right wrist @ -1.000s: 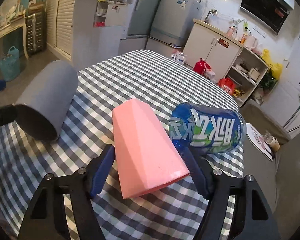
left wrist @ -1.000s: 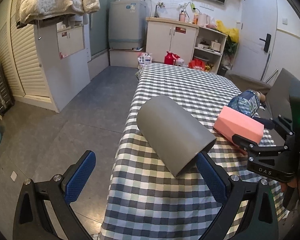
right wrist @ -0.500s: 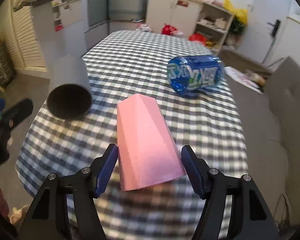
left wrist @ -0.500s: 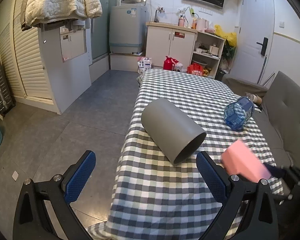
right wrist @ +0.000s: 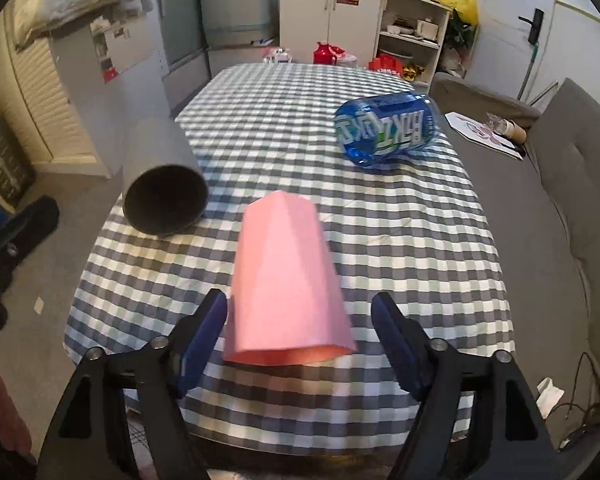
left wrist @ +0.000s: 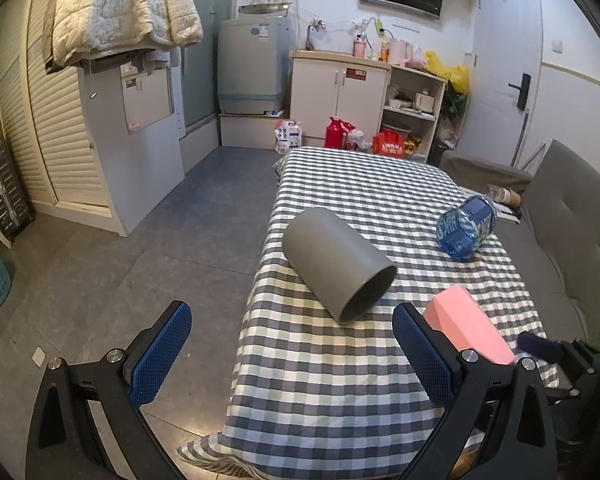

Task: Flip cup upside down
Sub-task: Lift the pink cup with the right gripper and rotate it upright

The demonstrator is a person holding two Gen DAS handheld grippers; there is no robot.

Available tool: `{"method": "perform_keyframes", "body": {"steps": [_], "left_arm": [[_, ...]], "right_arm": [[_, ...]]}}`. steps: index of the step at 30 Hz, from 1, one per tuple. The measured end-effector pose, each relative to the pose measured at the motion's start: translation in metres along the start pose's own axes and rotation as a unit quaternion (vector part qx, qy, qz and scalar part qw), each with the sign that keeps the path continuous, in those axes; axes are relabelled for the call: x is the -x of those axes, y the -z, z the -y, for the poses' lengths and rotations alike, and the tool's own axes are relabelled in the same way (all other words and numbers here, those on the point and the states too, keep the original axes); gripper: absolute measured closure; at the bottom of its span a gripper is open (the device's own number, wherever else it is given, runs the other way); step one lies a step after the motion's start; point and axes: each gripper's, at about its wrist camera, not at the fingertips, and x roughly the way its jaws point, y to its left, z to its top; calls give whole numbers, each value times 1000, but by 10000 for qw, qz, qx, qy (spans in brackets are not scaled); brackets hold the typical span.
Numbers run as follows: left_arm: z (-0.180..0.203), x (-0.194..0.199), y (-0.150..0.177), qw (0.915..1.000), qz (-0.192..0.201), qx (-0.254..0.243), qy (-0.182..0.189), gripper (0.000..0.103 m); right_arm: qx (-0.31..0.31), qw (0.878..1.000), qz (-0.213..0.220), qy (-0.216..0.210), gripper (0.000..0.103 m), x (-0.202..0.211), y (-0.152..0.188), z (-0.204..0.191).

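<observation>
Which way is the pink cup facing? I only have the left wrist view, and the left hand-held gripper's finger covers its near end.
Observer: In the right wrist view the pink cup sits horizontally between the fingers of the right hand-held gripper, open mouth toward the camera.
Reviewer: Is it clamped?
Observer: Cannot tell. A strip of checked tablecloth shows between the cup and one finger.
Reviewer: And the grey cup?
Observer: The grey cup lies on its side. From here its mouth looks dark, with nothing visible inside.
</observation>
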Motion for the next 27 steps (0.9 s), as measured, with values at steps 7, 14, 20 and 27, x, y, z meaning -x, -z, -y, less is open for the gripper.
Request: {"method": "perform_keyframes", "body": {"steps": [7,14,20,27], "left_arm": [[47,-2,-7,9990,-270,-365,-62,0],[101,-17,-13,9961,-675,-462,344,0],[136,-47,-15,9925,-1008,-643,246,1],[139,-85,-7,9855,-1589,-489,335,2]], "right_arm": [[-62,9995,311,88,26,35,2,46],[-196,9974,573,387,26,51,7,100],[-194,9977,585,267,26,35,-2,124],[-53,9974,682,222,26,14,-23,129]]}}
